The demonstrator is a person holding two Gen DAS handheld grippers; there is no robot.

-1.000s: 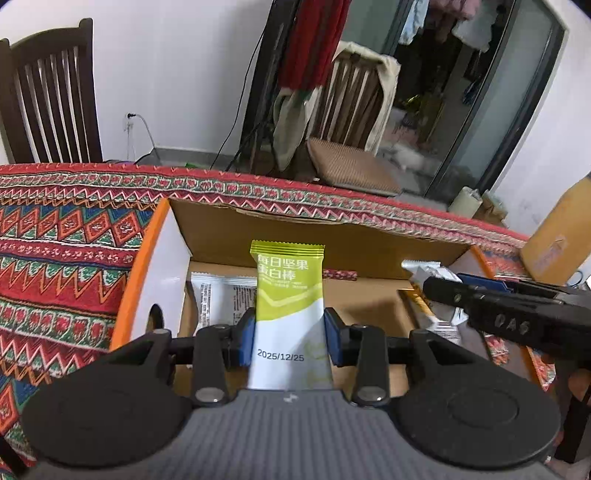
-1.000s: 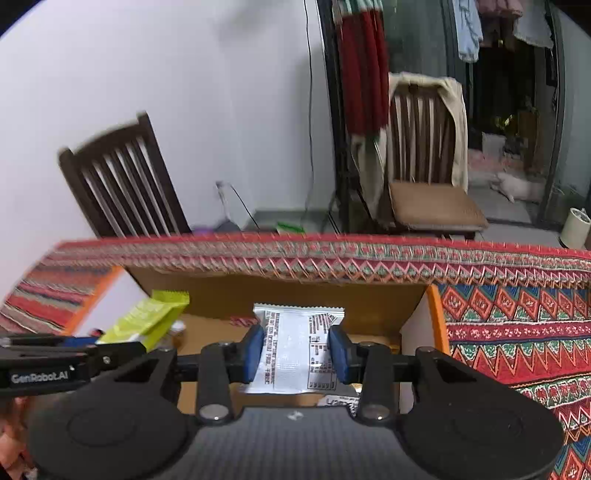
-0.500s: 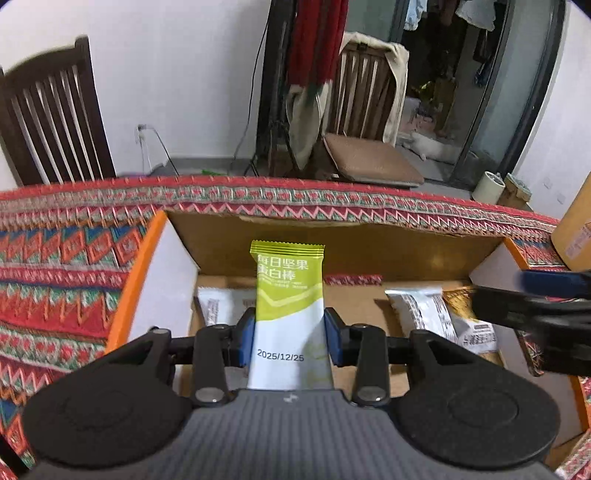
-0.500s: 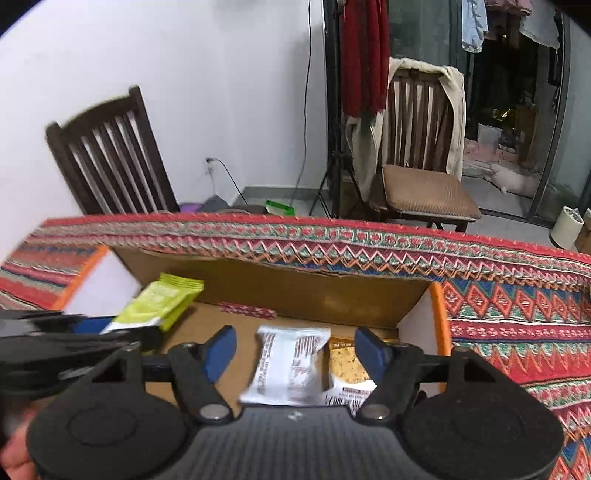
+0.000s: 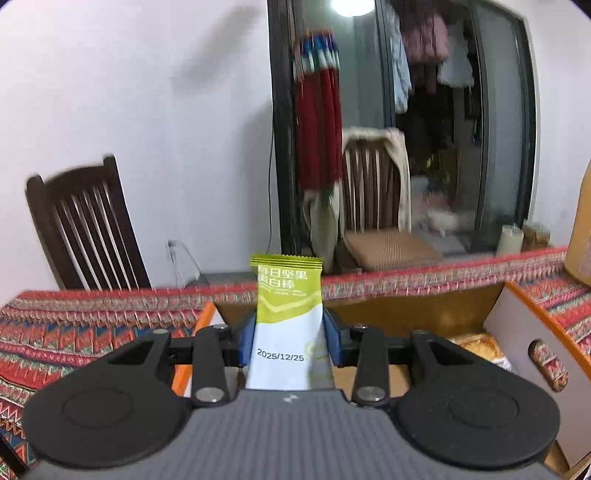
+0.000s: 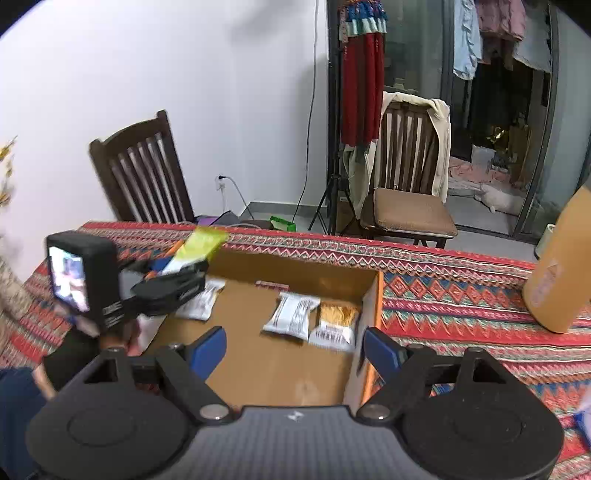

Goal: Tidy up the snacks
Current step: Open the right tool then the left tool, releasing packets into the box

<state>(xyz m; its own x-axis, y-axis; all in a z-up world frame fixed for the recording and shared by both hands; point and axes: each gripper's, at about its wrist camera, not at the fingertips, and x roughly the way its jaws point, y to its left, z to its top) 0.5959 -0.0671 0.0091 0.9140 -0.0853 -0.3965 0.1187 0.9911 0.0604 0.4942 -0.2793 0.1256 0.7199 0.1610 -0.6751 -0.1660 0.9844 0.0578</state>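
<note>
Indoor light from a ceiling lamp (image 5: 351,5); fisheye-bent edges, dark corners, motion blur

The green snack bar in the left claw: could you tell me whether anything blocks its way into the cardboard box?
Nothing visible does. The left claw holds the green snack bar above the open cardboard box, whose middle floor is bare between packets.

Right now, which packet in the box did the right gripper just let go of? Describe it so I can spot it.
Find the open cardboard box on the patterned tablecloth. Near its right wall two packets lie side by side. Yours is the white wrapper with black print, left of the golden-topped packet.
</note>
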